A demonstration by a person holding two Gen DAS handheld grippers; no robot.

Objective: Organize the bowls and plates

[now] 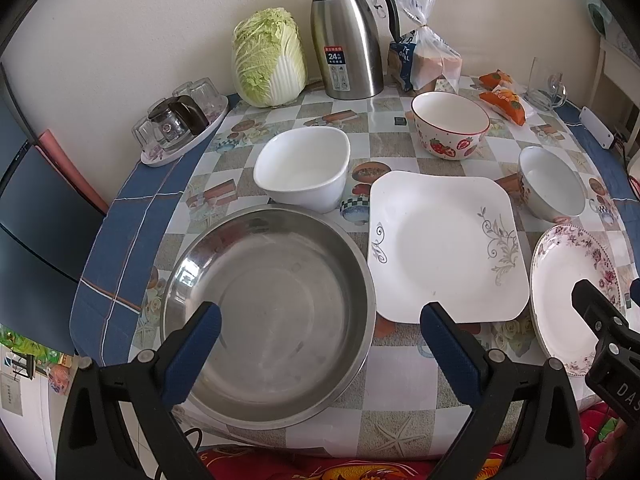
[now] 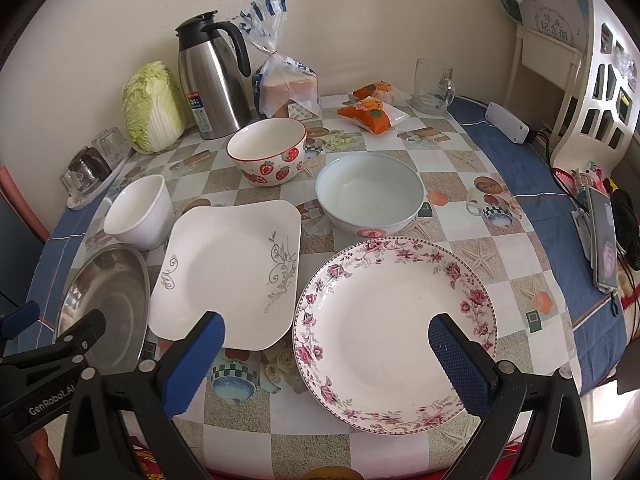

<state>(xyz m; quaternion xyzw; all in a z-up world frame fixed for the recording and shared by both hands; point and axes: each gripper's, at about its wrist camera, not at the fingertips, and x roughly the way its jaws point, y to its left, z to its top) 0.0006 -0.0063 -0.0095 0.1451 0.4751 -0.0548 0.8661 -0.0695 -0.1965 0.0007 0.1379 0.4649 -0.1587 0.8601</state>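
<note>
A steel basin sits at the table's front left, under my open left gripper. A square white plate lies in the middle. A round floral plate lies front right, under my open right gripper. Behind stand a white square bowl, a strawberry bowl and a pale round bowl. Both grippers are empty.
At the back stand a cabbage, a steel thermos jug, bagged bread, orange snack packs, a glass mug and a tray of glasses. A phone lies at the right edge.
</note>
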